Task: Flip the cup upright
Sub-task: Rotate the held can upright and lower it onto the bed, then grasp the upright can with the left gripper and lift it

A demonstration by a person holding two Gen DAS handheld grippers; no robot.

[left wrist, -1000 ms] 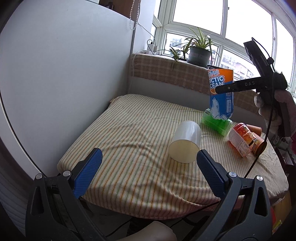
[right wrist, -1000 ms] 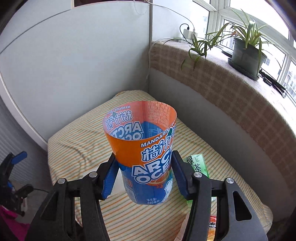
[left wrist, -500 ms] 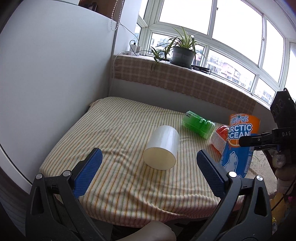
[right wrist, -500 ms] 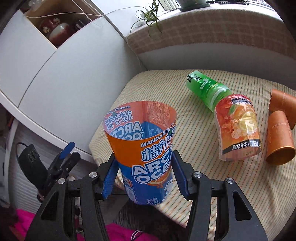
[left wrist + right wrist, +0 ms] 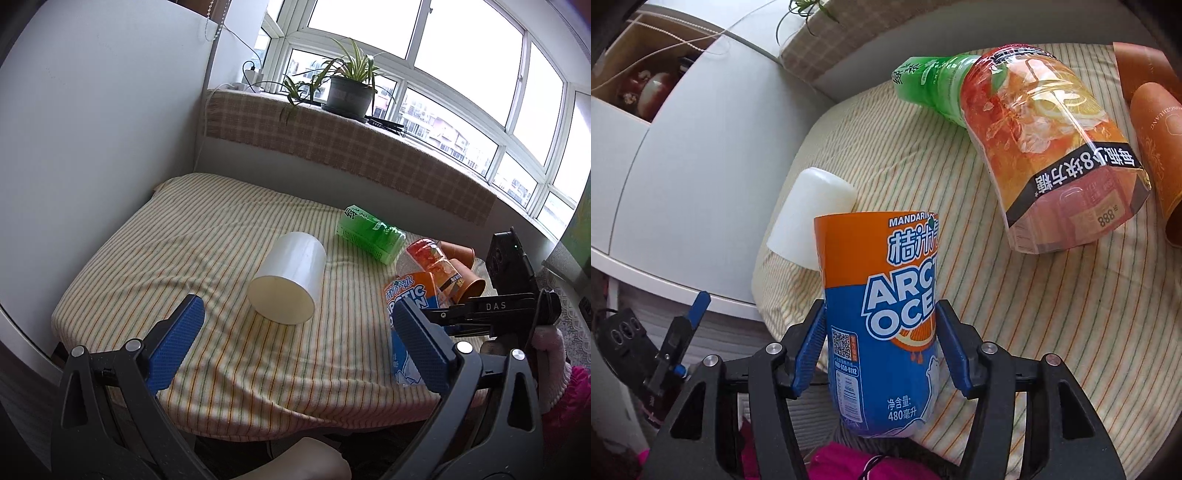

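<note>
My right gripper (image 5: 881,356) clamps the thin orange-and-blue plastic Arctic Ocean cup (image 5: 882,314); left gripper (image 5: 295,332) wide, empty. Risk: soft striped cloth (image 5: 207,236) near the edge tips it.

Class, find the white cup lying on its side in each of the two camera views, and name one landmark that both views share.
Left wrist view: the white cup lies mid-picture on the striped cloth.
Right wrist view: the white cup is left of centre, partly behind the blue-and-orange cup.
Shared landmark: the green bottle.
</note>
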